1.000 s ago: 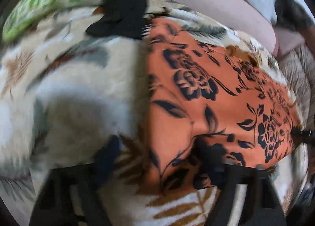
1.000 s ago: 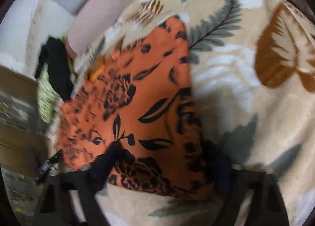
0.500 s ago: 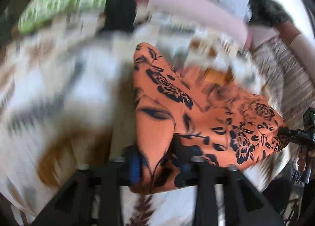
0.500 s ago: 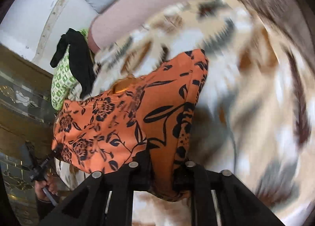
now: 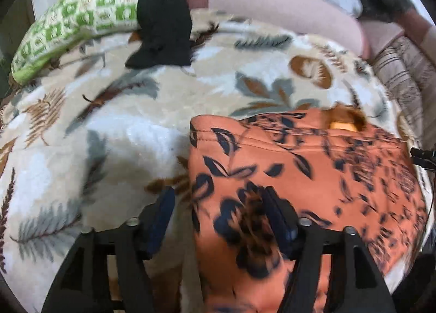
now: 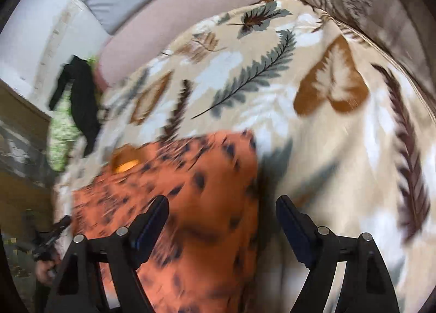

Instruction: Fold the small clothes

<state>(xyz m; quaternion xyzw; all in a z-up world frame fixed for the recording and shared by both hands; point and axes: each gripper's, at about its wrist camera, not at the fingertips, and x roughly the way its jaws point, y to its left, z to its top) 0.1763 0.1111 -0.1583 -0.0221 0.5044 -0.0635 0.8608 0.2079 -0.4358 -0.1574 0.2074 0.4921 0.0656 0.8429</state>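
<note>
An orange garment with a black flower print [image 5: 313, 176] lies folded over on a leaf-patterned blanket [image 5: 122, 135]. My left gripper [image 5: 218, 204] is open over the garment's left edge; its right finger [image 5: 275, 214] rests on the cloth. In the right wrist view the same garment [image 6: 190, 190] lies low and left. My right gripper [image 6: 222, 212] is open over the garment's right edge, with its right finger [image 6: 294, 220] over the blanket [image 6: 327, 122].
A green-and-white patterned cushion [image 5: 76, 21] with a black garment [image 5: 163, 21] draped on it lies at the far left. A pink bolster [image 5: 272, 5] runs along the back. A striped grey cover [image 5: 403, 73] lies at the right.
Both grippers were shut on the garment's corners half a second ago and carried them over. Now both are open and the garment lies folded on the blanket.
</note>
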